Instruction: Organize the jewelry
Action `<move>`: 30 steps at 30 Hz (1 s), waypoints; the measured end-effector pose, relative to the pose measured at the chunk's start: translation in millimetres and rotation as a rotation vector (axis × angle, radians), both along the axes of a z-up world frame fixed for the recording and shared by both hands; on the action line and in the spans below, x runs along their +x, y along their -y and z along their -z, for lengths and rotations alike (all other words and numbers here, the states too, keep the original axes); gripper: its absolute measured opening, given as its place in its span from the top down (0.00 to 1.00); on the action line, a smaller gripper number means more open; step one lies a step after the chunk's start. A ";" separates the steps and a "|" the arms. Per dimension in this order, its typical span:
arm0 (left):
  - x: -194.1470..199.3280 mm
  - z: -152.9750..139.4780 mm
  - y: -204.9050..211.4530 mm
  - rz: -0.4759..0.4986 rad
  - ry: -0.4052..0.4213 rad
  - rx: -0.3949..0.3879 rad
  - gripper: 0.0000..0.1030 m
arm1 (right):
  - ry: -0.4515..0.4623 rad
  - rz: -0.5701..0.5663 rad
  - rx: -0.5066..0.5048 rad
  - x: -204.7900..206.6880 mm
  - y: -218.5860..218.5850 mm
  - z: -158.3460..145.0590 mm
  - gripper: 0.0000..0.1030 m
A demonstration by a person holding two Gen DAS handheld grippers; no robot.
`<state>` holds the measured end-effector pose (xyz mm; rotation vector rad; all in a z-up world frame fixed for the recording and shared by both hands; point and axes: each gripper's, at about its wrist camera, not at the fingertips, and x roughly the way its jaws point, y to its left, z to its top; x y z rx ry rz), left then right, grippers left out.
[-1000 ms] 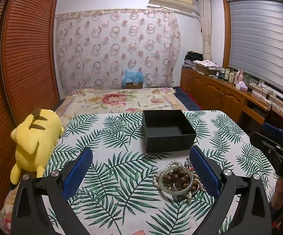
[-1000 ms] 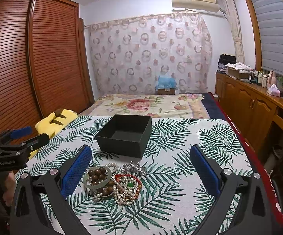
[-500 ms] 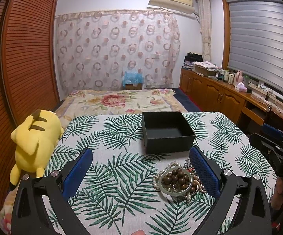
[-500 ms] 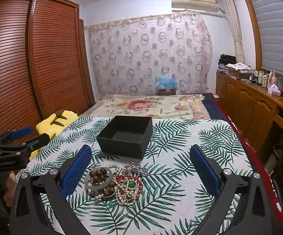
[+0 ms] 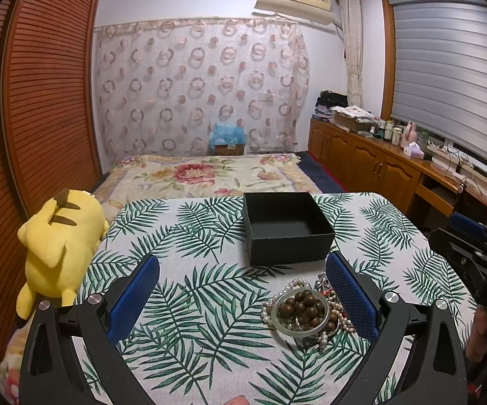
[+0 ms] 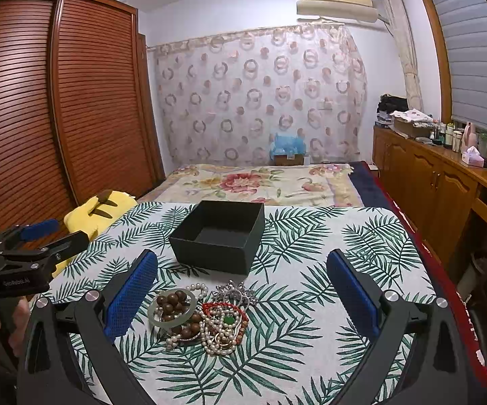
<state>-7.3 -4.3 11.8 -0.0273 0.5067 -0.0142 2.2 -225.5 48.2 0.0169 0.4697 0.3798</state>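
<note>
A pile of jewelry lies on the leaf-print tablecloth: a pale jade bangle over brown wooden beads, white pearl strands, a red bead strand and a silver piece. It also shows in the left wrist view. An open, empty black box stands just behind it. My left gripper is open above the table, the pile by its right finger. My right gripper is open, the pile between its fingers nearer the left one.
A yellow plush toy lies at the table's left edge. A bed with a floral cover is behind the table. Wooden cabinets line the right wall, a slatted wardrobe the left.
Both grippers have drifted slightly; the box and jewelry sit a little lower in each view. Nothing was grasped or moved.
</note>
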 end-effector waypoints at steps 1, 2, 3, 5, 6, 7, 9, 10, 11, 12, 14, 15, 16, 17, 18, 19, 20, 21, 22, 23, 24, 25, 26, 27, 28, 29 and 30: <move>0.1 -0.4 0.3 0.000 0.000 0.000 0.07 | -0.001 -0.001 0.002 0.1 -0.1 -0.4 0.02; 0.1 -0.3 0.5 0.000 0.001 0.000 0.07 | -0.001 0.000 0.000 0.0 0.6 0.8 0.02; 0.3 -0.5 0.7 0.000 0.000 0.000 0.07 | 0.000 0.000 0.000 -0.2 0.2 0.2 0.02; 0.1 -0.1 0.5 0.000 0.001 0.000 0.07 | 0.000 -0.001 0.000 0.0 -0.4 -0.9 0.02; 0.1 -0.2 0.5 0.000 0.001 0.000 0.07 | 0.000 -0.001 0.000 0.0 -0.2 -0.8 0.02; 0.3 -0.6 0.8 0.000 0.001 0.000 0.07 | 0.000 -0.001 0.001 -0.1 0.3 -0.1 0.02; 0.1 -0.4 0.6 0.001 0.001 0.000 0.07 | 0.000 -0.001 0.002 -0.3 0.2 -0.6 0.02; 0.3 -0.5 0.7 0.001 0.001 0.000 0.07 | 0.000 -0.002 0.002 -0.2 0.5 0.1 0.02; 0.0 -0.1 0.4 0.000 0.001 -0.001 0.07 | 0.000 -0.002 0.003 -0.3 0.4 -0.4 0.02; 0.1 -0.2 0.5 0.000 0.001 -0.001 0.07 | 0.001 -0.004 0.004 -1.9 0.4 -1.1 0.02; 0.0 0.0 0.6 0.000 0.001 0.000 0.07 | 0.003 -0.002 0.003 -2.8 -0.5 -1.6 0.02; 0.0 -0.1 0.6 0.000 0.001 -0.001 0.07 | 0.003 -0.002 0.004 -2.9 -0.2 -1.5 0.02; -0.1 0.1 0.6 0.000 0.001 -0.001 0.07 | 0.002 -0.003 0.004 -3.1 -1.2 -2.5 0.02; 0.1 -0.2 0.9 0.000 0.001 -0.001 0.07 | 0.003 -0.003 0.002 -3.3 -1.7 -3.0 0.02; 0.0 0.1 0.7 0.000 0.001 0.000 0.07 | 0.004 -0.002 0.002 -3.4 -1.4 -2.9 0.02; 0.2 -0.2 1.0 0.000 0.001 -0.001 0.07 | 0.004 -0.003 0.004 -3.3 -0.6 -2.3 0.02; -0.2 0.2 0.6 0.000 0.002 -0.001 0.07 | 0.004 -0.003 0.004 -3.3 -0.9 -2.7 0.02; 0.2 -0.4 1.3 0.001 0.001 -0.001 0.07 | 0.004 -0.003 0.003 -3.5 -1.1 -2.2 0.02; 0.5 -0.9 1.9 0.001 0.001 -0.001 0.07 | 0.005 -0.004 0.003 -4.0 -2.2 -2.9 0.02; 0.6 -1.0 2.1 0.002 0.001 -0.001 0.07 | 0.005 -0.004 0.004 -4.0 -2.4 -3.2 0.02; 0.2 -0.4 1.7 0.001 0.001 0.000 0.07 | 0.005 -0.004 0.004 -3.9 -2.5 -2.9 0.02; 0.4 -0.5 1.8 0.001 0.001 0.000 0.07 | 0.004 -0.003 0.004 -3.8 -2.0 -2.3 0.02; -0.1 0.0 1.2 -0.001 0.002 -0.001 0.07 | 0.003 -0.004 0.005 -3.9 -2.2 -2.7 0.02; 0.1 -0.1 1.5 0.000 0.002 -0.002 0.07 | 0.003 -0.004 0.004 -3.9 -2.6 -2.3 0.02; 0.3 0.0 1.7 0.001 0.000 -0.001 0.07 | 0.001 -0.007 0.004 -4.0 -4.3 -3.0 0.02; 0.1 0.0 2.5 0.001 -0.001 -0.001 0.07 | -0.001 -0.009 0.004 -4.4 -5.7 -3.0 0.02; 1.4 0.1 3.4 0.003 -0.004 -0.001 0.07 | -0.002 -0.013 0.004 -5.0 -6.4 -1.0 0.02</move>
